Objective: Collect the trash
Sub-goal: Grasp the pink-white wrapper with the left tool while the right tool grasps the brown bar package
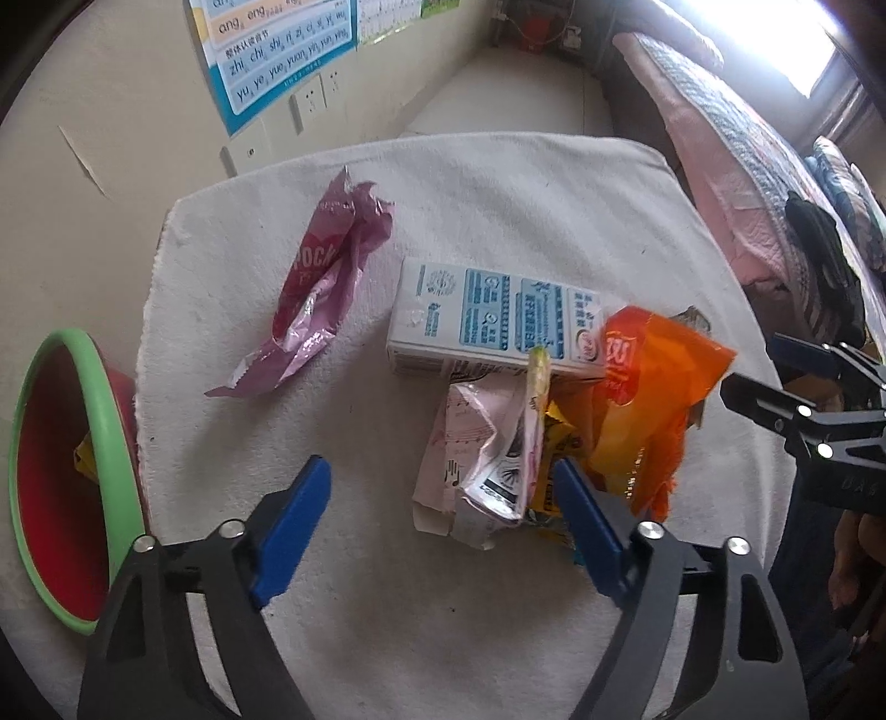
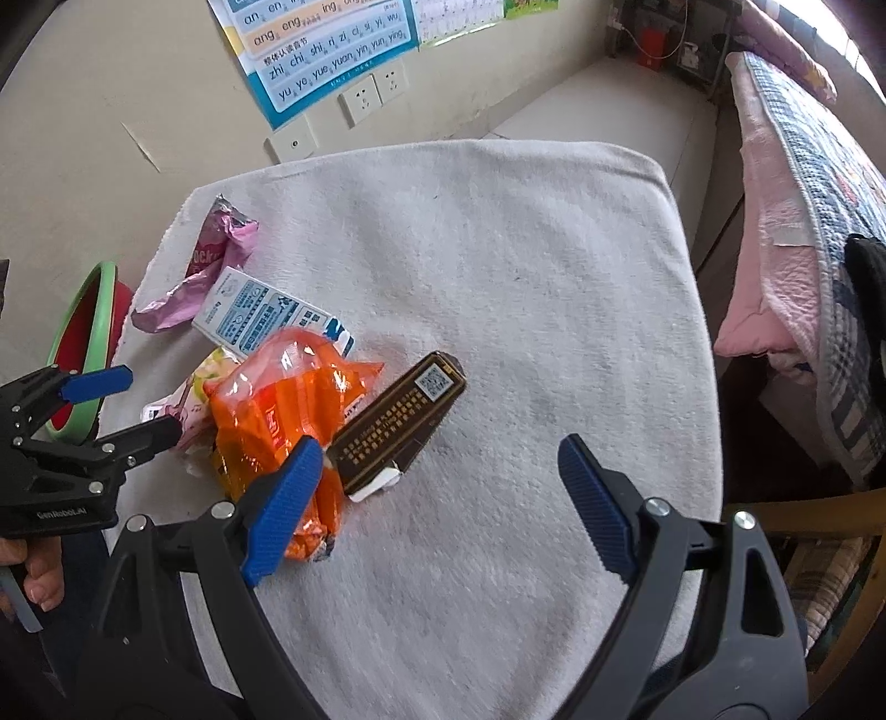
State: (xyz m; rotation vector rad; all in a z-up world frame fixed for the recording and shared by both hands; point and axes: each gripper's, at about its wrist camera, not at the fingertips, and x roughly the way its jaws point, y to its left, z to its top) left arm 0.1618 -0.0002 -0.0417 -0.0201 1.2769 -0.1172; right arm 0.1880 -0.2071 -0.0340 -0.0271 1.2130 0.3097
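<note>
Trash lies on a white towel-covered table [image 1: 498, 210]: a magenta Pocky wrapper [image 1: 321, 288], a white-and-blue milk carton [image 1: 487, 321], an orange snack bag [image 1: 653, 399], a crumpled pale pink wrapper [image 1: 476, 443] and a yellow wrapper [image 1: 556, 437]. My left gripper [image 1: 437, 468] hangs open over the pale pink wrapper, which sits beside its right finger; the left finger is well clear of it. My right gripper [image 2: 440, 446] is open above a dark brown box [image 2: 398, 426] printed in gold, which lies beside the orange bag [image 2: 277, 410] and close to the gripper's left finger.
A red bin with a green rim [image 1: 105, 421] stands off the table's left edge with a yellow scrap inside. A bed with a pink quilt [image 2: 775, 266] runs along the right. The wall behind the table carries a poster [image 2: 332, 50] and sockets.
</note>
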